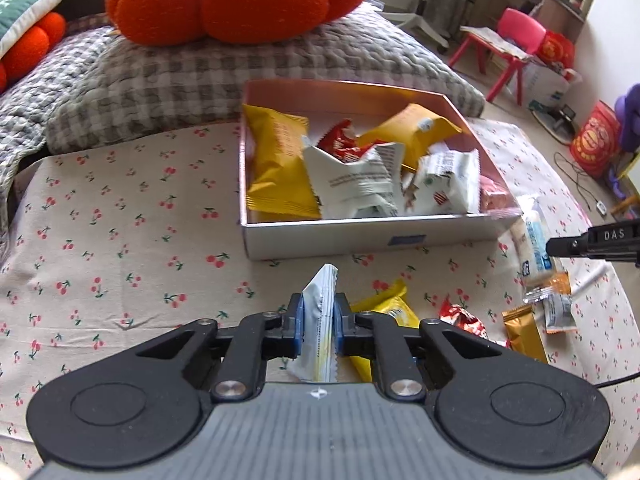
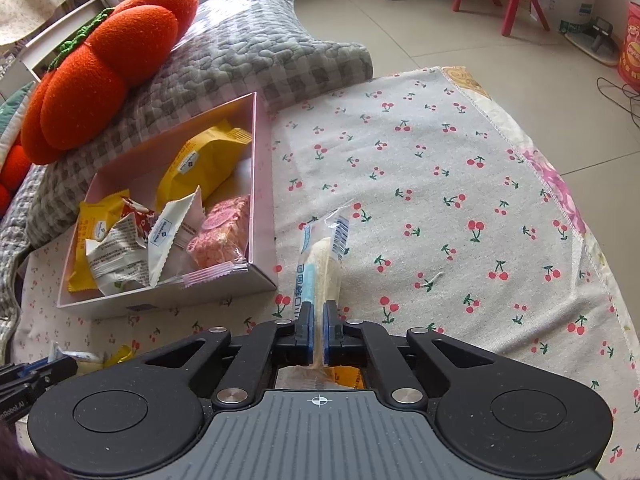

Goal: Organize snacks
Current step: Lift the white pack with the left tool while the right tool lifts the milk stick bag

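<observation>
Left wrist: left tongs (image 1: 319,322) clenched on white snack packet (image 1: 320,312), near front wall of box (image 1: 360,236); loose snacks (image 1: 520,328) at right.
Right wrist: right tongs (image 2: 318,332) clenched on clear bread packet (image 2: 326,256), just right of box (image 2: 262,184); cherry cloth (image 2: 460,200) open to right edge.

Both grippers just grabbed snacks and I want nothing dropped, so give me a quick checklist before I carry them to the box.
1. Left gripper pinching the white packet: ok.
2. Right gripper pinching the clear bread wrapper: ok.
3. Grip depth on the bread wrapper: held near one end, most of it sticks out; cannot tell if secure.
4. Box open on top: ok.
5. Room in the box: crowded with packets, some floor bare at the back; ok.
6. Loose snacks left on the cloth: not ok.
</observation>
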Demonstrator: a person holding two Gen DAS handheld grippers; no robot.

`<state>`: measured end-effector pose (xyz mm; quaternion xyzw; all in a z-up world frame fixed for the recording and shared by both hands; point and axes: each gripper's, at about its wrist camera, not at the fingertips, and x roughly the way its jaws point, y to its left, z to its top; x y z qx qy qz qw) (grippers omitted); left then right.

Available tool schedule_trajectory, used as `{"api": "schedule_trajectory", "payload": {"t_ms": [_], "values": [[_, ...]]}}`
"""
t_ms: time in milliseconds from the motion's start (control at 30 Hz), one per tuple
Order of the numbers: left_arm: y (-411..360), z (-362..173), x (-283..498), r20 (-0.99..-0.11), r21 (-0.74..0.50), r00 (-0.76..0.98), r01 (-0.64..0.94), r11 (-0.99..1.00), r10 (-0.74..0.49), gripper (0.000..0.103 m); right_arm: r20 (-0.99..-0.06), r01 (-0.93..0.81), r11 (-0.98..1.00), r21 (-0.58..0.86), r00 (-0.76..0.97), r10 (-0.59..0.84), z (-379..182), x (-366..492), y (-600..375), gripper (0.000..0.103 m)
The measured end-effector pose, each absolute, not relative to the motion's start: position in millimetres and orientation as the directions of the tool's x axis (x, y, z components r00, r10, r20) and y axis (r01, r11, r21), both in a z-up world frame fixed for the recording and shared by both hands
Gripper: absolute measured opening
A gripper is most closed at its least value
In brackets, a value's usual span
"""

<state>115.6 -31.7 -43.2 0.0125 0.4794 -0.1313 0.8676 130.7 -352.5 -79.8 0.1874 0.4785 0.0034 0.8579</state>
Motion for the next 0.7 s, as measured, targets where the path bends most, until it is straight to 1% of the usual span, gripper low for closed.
{"api": "schedule_trajectory", "payload": {"t_ms": [100, 133, 167, 233, 700], "values": [[-31, -43, 115, -0.836, -0.086, 0.510, 0.240, 0.967, -0.201, 0.012, -0.825, 0.164, 0.936, 0.310, 0.536, 0.179, -81, 131, -349, 0.003], [-32, -44, 115, -0.837, -0.075, 0.512, 0.241, 0.968, -0.192, 0.012, -0.827, 0.163, 0.938, 0.306, 0.533, 0.177, -82, 131, -348, 0.005], [-34, -44, 114, -0.838, -0.061, 0.514, 0.244, 0.968, -0.182, 0.012, -0.831, 0.159, 0.939, 0.305, 0.526, 0.181, -85, 132, -347, 0.009], [-35, -44, 114, -0.837, -0.038, 0.520, 0.249, 0.968, -0.167, 0.012, -0.840, 0.151, 0.945, 0.290, 0.513, 0.175, -89, 132, -344, 0.012], [-38, -52, 116, -0.847, 0.008, 0.514, 0.267, 0.964, -0.135, 0.012, -0.842, 0.157, 0.947, 0.279, 0.514, 0.163, -94, 134, -339, 0.013]]}}
